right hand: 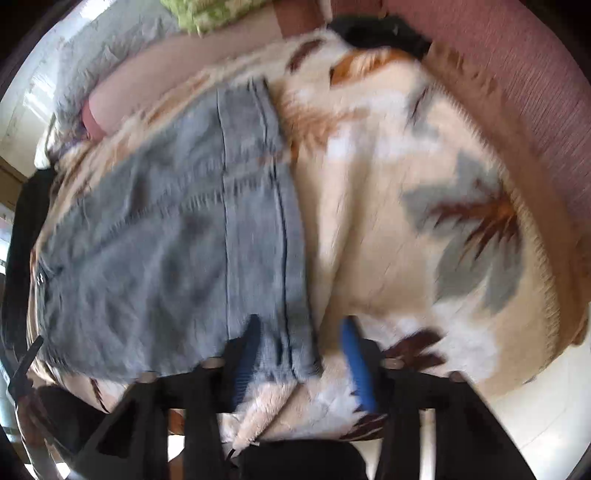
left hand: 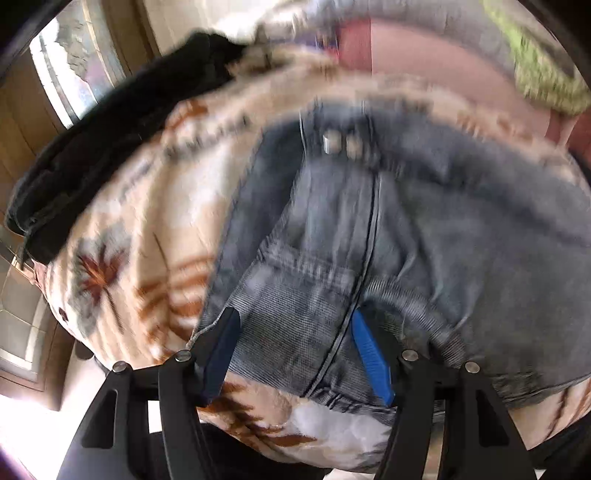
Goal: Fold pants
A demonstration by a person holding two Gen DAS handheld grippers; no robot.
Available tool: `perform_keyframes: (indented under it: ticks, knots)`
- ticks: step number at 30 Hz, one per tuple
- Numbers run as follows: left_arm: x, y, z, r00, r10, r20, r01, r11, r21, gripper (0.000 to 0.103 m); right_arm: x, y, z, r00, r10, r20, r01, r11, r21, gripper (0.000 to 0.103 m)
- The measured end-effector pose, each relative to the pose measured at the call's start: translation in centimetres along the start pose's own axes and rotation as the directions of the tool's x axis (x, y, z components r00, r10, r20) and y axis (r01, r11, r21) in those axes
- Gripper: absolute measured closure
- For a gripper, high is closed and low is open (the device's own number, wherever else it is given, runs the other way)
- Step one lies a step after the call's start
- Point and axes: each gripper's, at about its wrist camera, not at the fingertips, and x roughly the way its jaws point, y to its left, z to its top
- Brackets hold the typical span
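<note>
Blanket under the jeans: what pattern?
Cream blanket with brown and grey leaf motifs; clearest in the right wrist view.

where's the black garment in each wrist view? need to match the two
Left wrist: black garment runs along the upper left, at the patterned blanket's edge.
Right wrist: black garment at top centre-right, at the blanket's far edge.
Shared landmark: grey jeans lying on the blanket.

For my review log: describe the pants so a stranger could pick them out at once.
A cream blanket with brown and grey leaf prints covers the surface. On it lie the pants: faded blue-grey denim with dark seams and metal buttons, unlike the black garment at the blanket's edge.
</note>
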Motion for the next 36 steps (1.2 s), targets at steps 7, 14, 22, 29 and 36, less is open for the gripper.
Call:
perform_keyframes:
  ticks: [7,14,22,29,36]
  knots:
    - [-0.1,-0.2,-0.2,1.000,0.012,0.008,-0.012,1.000,0.008,0.036,-0.4,2.5,-1.1,0.974,-0.218,0.062,0.225,0.962,-0.155,0.087]
    - [-2.4,0.7,1.4,0.999,-0.005,0.044,0.006,1.000,-0.020,0.036,-5.3,3.3,1.6,0.959,-0.203,0.198,0.227,0.968,-0.107,0.057]
    - [1.4,0.0,2.5,0.997,-0.010,-0.072,0.008,1.000,-0.019,0.032,-0.5,7.2,4.6,0.991,0.077,0.111,-0.060,0.987,-0.149,0.044]
    - [-1.6,1.3,6.4,0.996,-0.065,0.064,0.066,0.998,-0.008,0.028,0.2,7.0,8.1,0.995,0.069,0.071,-0.059,0.988,-0.144,0.039]
    - [3.8,1.1,16.6,0.991,-0.128,0.032,0.129,0.991,-0.039,0.028,0.2,5.7,17.5,0.986,0.064,0.156,-0.059,0.998,-0.031,0.039]
